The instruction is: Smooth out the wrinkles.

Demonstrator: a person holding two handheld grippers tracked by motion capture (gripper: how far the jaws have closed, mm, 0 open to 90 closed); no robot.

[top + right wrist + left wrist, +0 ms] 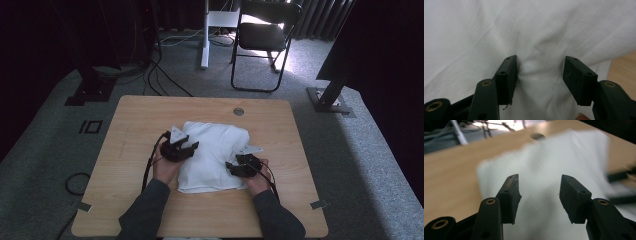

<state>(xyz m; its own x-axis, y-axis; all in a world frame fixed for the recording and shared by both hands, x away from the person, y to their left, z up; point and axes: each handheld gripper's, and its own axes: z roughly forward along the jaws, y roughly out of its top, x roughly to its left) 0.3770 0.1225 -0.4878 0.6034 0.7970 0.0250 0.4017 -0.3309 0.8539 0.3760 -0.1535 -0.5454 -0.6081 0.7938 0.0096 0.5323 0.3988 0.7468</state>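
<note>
My left hand-held gripper (539,196) has its jaws apart with nothing between them, and it hovers over the left edge of the white cloth (212,155). In the high view it (179,148) sits just at that edge, angled in toward the middle. Over to my right hand-held gripper (539,80): jaws apart as well, pads clear of the fabric, though a small pinched ridge of cloth rises right between them. I read that ridge as a grip mark, so I judge this side has been let go. In the high view it (243,166) rests at the cloth's lower right corner.

The cloth lies folded in a thick, puffy rectangle in the middle of the bench (130,150), its long sides running away from me. Both my hands flank it, one per side, which suits pressing or squaring a fold evenly. My guess is the fold is laid and wants tidying.

Beyond the bench, a round cable hole (238,111) near the far edge, then a black folding chair (262,40) on the grey carpet.
</note>
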